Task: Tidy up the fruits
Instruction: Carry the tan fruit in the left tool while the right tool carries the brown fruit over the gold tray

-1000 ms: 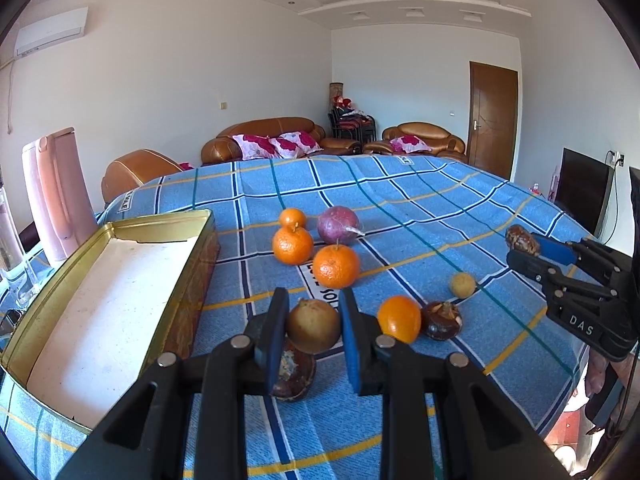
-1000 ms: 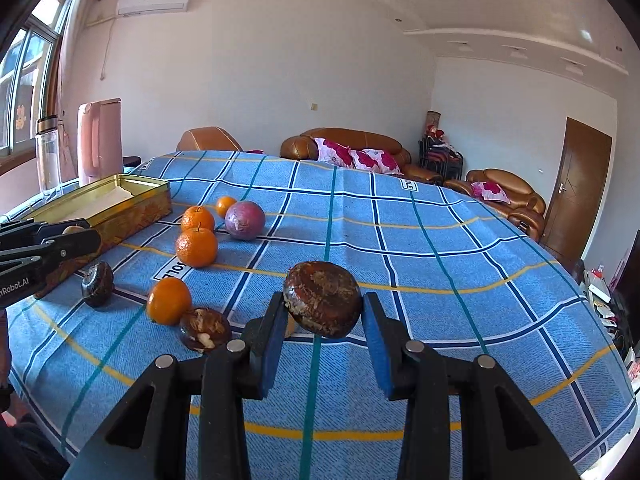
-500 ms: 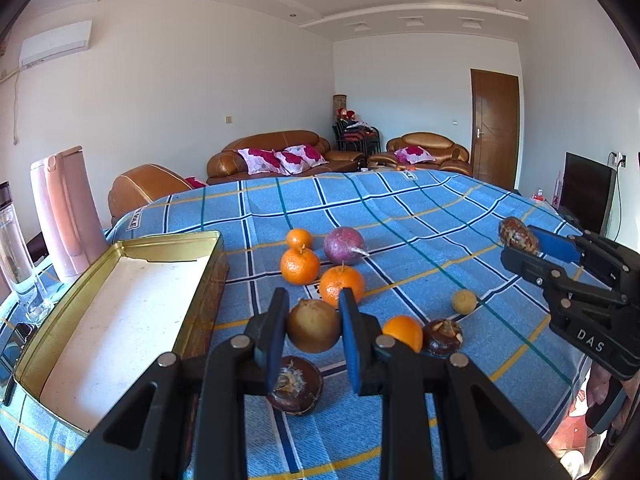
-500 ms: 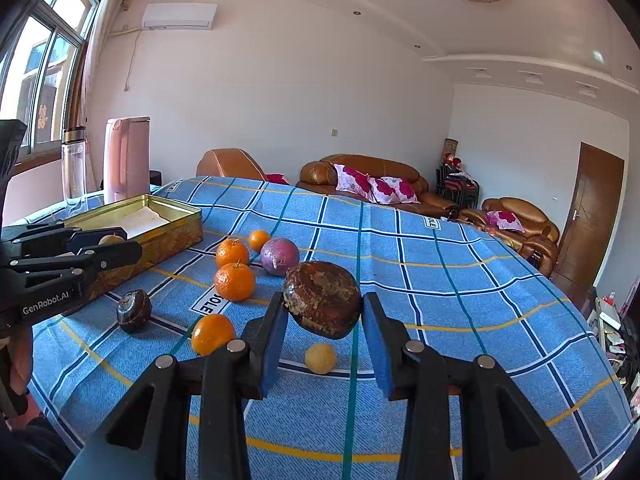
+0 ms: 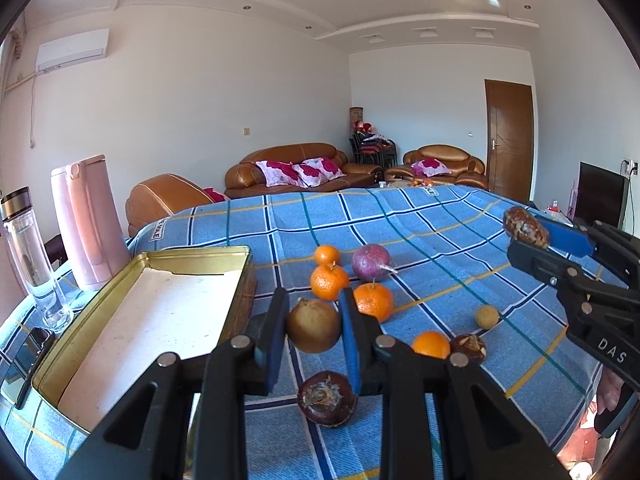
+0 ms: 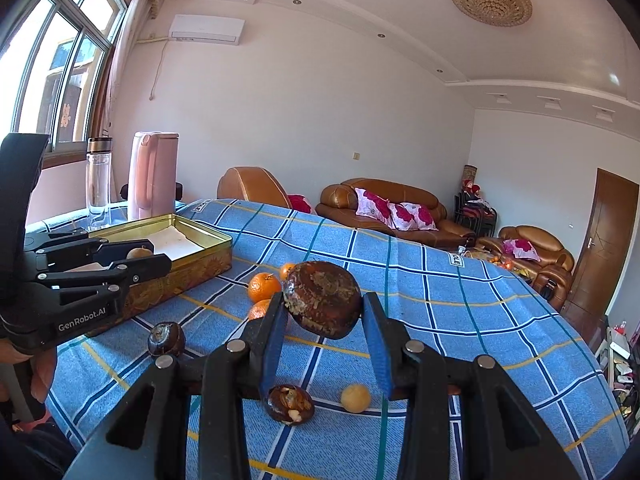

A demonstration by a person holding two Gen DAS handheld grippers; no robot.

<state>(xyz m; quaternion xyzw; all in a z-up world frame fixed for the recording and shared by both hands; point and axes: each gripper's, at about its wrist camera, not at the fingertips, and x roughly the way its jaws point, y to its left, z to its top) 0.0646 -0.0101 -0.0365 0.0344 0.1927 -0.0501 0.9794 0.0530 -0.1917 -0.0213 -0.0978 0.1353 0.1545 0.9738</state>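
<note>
While both of my grippers are loaded and lifted off the tablecloth [image 5: 420, 216], I judge the step in hand to be the carry toward the gold tin [image 5: 96, 304]. My left gripper [image 5: 313, 326] is clenched on a tan round fruit [image 5: 313, 326], which hangs above the cloth just beside the tin's near corner; my right gripper [image 6: 322, 312] is clamped on a dark brown wrinkled fruit [image 6: 322, 300], held well out over the middle of the table. In the tin I see only a white sheet lining the bottom, so nothing seems sorted yet. The next move, as I read it, calls for swinging the left load sideways over the rim and lowering it before I let go, then bringing the right load across the same way. On the cloth lie three oranges [image 5: 329, 281], a purple fruit [image 5: 371, 263], a fourth orange [image 5: 431, 345], a small yellow fruit [image 5: 487, 317] and two more dark fruits [image 5: 327, 399], one directly beneath my left fingers. That one and the tin's raised wall are what I must clear. A pink jug [image 5: 90, 220], a clear bottle [image 5: 28, 256] and a phone [image 5: 26, 360] crowd the tin's far side, so I should not overshoot. My two tools could also bump if both head in together.
</note>
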